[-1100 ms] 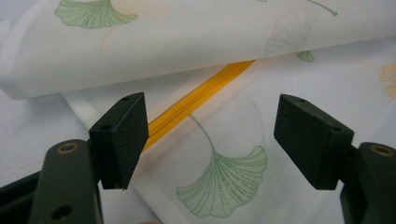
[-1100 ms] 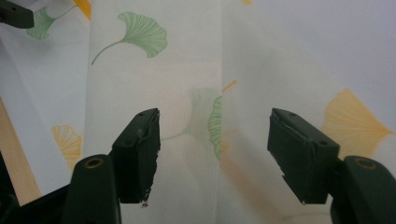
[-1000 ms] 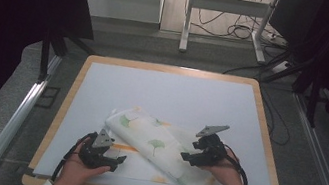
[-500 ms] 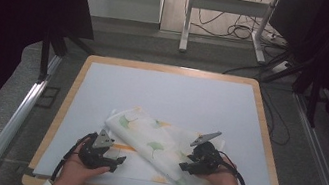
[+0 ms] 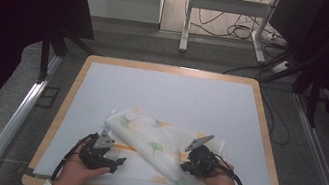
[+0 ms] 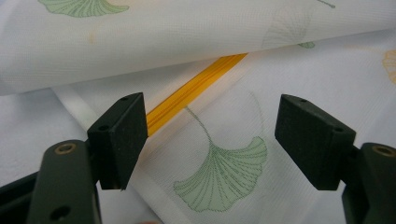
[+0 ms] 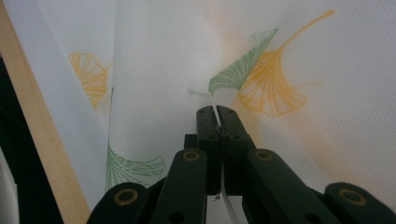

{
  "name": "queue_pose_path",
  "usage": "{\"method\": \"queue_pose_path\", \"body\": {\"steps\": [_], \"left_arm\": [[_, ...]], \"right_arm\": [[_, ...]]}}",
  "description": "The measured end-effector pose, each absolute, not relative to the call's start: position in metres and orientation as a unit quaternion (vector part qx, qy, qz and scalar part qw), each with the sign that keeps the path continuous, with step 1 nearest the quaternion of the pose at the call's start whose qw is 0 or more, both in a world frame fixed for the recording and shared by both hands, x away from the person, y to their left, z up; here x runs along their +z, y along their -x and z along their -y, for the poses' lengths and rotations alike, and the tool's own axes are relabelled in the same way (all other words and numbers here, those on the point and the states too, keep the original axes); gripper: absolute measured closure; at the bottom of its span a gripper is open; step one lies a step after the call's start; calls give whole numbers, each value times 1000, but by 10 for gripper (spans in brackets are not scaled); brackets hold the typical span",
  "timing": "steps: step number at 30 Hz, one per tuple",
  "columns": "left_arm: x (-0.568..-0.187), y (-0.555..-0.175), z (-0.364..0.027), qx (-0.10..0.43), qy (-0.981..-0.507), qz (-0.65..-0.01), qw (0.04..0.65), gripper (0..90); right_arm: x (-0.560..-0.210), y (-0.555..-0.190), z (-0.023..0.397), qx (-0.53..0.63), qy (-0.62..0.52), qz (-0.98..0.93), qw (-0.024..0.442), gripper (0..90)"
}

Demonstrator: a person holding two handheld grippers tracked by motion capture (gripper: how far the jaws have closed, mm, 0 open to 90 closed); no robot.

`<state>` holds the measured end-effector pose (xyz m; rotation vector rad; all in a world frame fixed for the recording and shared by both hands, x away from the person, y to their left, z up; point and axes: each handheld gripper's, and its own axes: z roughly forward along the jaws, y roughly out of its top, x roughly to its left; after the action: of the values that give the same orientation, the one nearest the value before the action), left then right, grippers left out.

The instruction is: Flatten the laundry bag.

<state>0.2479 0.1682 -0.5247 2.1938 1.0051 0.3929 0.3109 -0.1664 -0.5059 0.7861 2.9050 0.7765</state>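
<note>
Cloth [image 5: 154, 144] (white, leaf-printed) lay folded near the table's [image 5: 101, 92] front edge, right gripper [image 7: 217, 122] having just closed, pinching a fold for lifting, left gripper [image 6: 210, 140] hovering wide apart above it.

Both grippers are black, with brass-coloured rivets. The left gripper [image 5: 116, 159] and the right gripper [image 5: 184, 167] each carry a grey triangular plate. Black cables trail away toward 6 o'clock, beside white sleeves.
</note>
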Motion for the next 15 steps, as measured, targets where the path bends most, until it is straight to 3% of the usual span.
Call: {"method": "queue_pose_path", "body": {"steps": [15], "left_arm": [[-530,-250,-164,144,-851,-383,328,252]], "right_arm": [[-473,-314,185,321,-252,-908,96,888]]}}
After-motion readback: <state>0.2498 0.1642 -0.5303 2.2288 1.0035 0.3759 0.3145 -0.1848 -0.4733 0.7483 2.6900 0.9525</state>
